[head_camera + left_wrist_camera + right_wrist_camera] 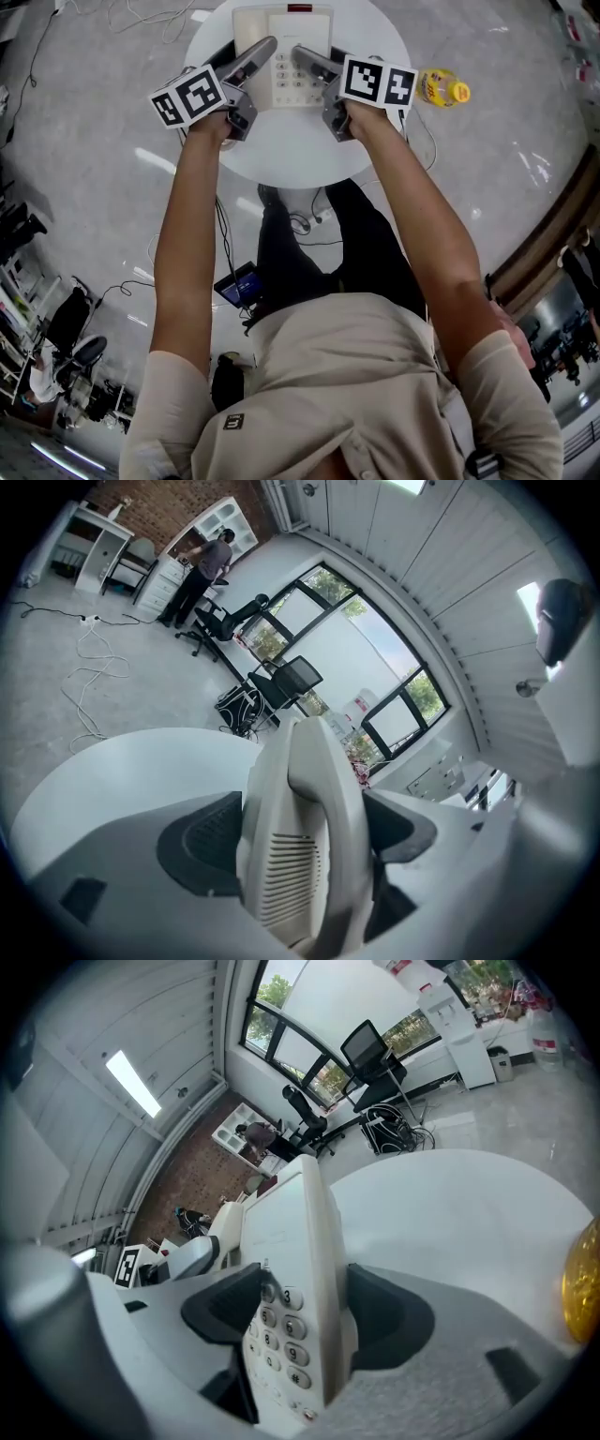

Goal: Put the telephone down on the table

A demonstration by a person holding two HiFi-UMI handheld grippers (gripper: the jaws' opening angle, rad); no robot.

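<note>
1. The left gripper [305,841] reaches in from the 7 o'clock side of the table [281,155]. Its jaws are clamped on the handset [309,789], which stands on edge between the pads with its slotted earpiece toward the camera.
2. The telephone [284,47], pale with a grey keypad [279,1335], sits over the 12 o'clock part of the round white top, carried between both grippers. No view settles whether its base touches the surface or hangs just above it.
3. The right gripper [300,1321] comes in from the 5 o'clock side. Its jaws are closed on the body's keypad edge, with number keys showing between the pads.
4. A yellow bottle [442,87] lies at 3 o'clock from the telephone, just past the table's rim.
5. Step in hand, as I judge it: the set-down itself, near its end, with both grips on.
6. The next move likely calls for lowering both sides evenly until the base lies flat. Then the jaws should open and draw back toward 6 o'clock, without dragging the handset off its cradle.
</note>
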